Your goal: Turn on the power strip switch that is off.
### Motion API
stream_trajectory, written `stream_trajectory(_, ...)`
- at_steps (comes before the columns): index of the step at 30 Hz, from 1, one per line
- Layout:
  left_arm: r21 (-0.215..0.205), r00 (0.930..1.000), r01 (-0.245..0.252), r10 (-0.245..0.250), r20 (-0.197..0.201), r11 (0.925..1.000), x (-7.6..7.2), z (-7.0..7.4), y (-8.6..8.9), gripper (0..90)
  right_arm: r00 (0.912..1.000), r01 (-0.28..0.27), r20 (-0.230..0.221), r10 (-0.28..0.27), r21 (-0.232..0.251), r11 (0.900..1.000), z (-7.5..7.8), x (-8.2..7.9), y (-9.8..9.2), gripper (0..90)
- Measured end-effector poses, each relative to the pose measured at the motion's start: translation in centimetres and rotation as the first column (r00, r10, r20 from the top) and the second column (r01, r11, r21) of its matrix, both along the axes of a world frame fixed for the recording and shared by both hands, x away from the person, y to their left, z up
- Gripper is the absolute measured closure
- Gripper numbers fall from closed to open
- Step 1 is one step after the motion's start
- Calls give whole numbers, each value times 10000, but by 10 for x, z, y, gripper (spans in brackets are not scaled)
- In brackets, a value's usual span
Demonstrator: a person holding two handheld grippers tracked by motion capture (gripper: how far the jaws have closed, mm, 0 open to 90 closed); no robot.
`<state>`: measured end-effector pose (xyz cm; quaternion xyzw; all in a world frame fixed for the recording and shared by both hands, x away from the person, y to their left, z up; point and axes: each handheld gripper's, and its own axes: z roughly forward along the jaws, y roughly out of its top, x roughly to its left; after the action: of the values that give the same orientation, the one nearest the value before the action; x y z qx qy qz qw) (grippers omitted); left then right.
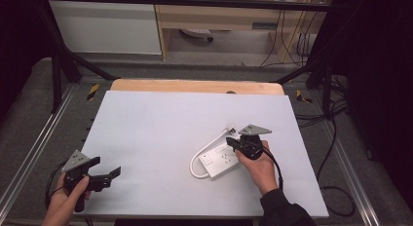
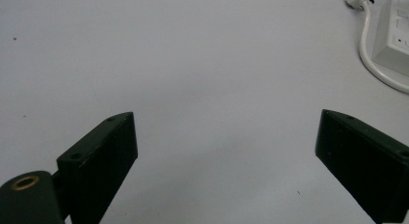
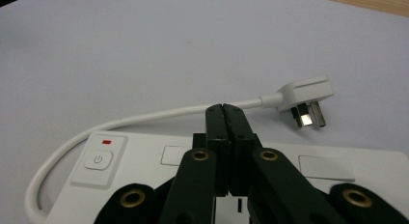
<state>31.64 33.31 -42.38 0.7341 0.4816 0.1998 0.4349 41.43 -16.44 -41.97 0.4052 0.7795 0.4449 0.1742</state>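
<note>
While my right hand-held gripper hovers with its jaws pressed together and nothing between them, it sits right over the white power strip, which lies on the desk toward its right side. From the right gripper view, the closed tips point past the strip's far edge, near where the white cable curves round to the plug, which lies on its side just beyond. The power button with its red mark is off to the left of my jaws.

I judge the step to be pressing or grasping on the strip, though which is not settled. To do it well I should come down slowly and squarely, keeping the tips clear of the cable so they do not drag it. If I mean to pick up the plug, I must first part the jaws. My left hand-held gripper waits at the desk's near left with jaws wide apart, ready to steady the strip.
</note>
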Motion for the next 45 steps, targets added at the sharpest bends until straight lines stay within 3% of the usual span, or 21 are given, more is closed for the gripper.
stream_trajectory(23,29,10000,11,-11,58,10000,0,1,0,78,9995,241,-172,-246,-317,9992,-16,6,3,900)
stream_trajectory(45,-6,10000,-29,29,86,10000,0,1,1,78,9992,258,-280,-267,-342,9991,-19,7,3,900)
